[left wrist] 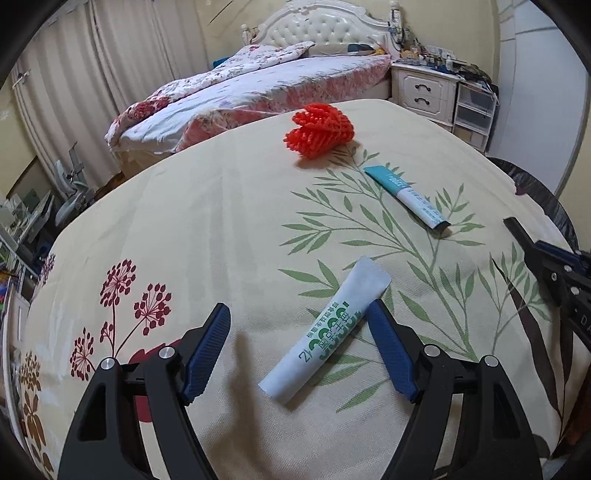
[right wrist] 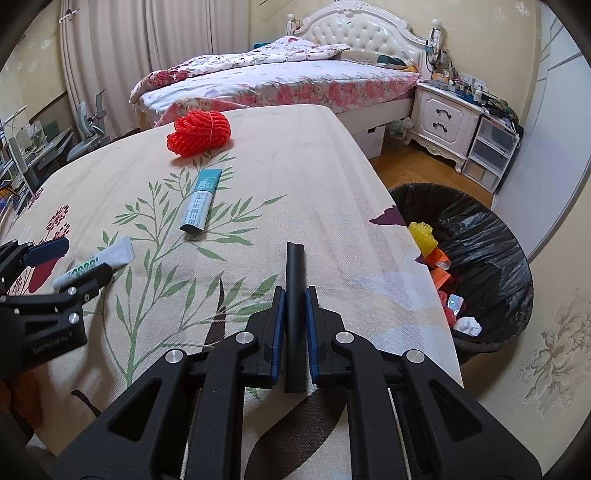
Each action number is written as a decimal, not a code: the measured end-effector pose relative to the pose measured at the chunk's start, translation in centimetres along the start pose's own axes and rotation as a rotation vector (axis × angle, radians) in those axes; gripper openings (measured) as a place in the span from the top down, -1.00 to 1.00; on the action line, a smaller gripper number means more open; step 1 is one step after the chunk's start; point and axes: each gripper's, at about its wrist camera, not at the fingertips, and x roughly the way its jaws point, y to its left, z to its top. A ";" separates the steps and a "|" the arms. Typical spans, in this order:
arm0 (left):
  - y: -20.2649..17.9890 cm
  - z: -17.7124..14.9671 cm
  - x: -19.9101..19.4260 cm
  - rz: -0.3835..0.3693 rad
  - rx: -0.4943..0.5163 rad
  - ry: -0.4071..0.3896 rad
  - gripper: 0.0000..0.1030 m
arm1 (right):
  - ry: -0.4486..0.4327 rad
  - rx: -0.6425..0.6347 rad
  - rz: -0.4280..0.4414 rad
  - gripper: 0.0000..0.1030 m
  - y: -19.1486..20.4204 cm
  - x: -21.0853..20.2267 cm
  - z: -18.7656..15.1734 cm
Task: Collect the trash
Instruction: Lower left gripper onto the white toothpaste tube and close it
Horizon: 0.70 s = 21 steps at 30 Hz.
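Your right claw [right wrist: 295,295] is clamped on a black strip [right wrist: 294,280] — what it is stays unclear. The table [right wrist: 314,184] edge cuts off part of the lined trash bin [right wrist: 491,254], which holds yellow netting, orange scraps and crumpled paper. Your left claw [left wrist: 299,321] stands apart around the white-green tube [left wrist: 325,332] lying on the table.

A cream tablecloth [left wrist: 207,229] printed with green leaves and dark red flowers covers the table. Behind it stands a bed [right wrist: 295,79] with a flowered quilt [left wrist: 236,70] and a white tufted headboard [right wrist: 365,31]. A white nightstand [right wrist: 441,118] with two drawers, its top cluttered, sits beside the bed, with clear plastic drawers [right wrist: 489,153] next to it. Pale curtains [left wrist: 99,62] hang on the left, near an office chair [right wrist: 86,127].
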 end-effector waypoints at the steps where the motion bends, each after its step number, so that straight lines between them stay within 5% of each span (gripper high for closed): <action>1: 0.5 0.1 0.2 -0.004 -0.031 0.007 -0.40 | 0.000 0.000 0.000 0.79 0.0 0.0 0.0; 7: 2.4 0.0 0.5 -0.036 -0.148 0.022 -0.11 | 0.000 0.000 0.000 0.79 0.0 0.0 0.0; 21: 0.9 -0.3 -0.5 -0.045 -0.066 -0.006 0.49 | 0.000 -0.001 -0.003 0.79 0.0 0.0 0.0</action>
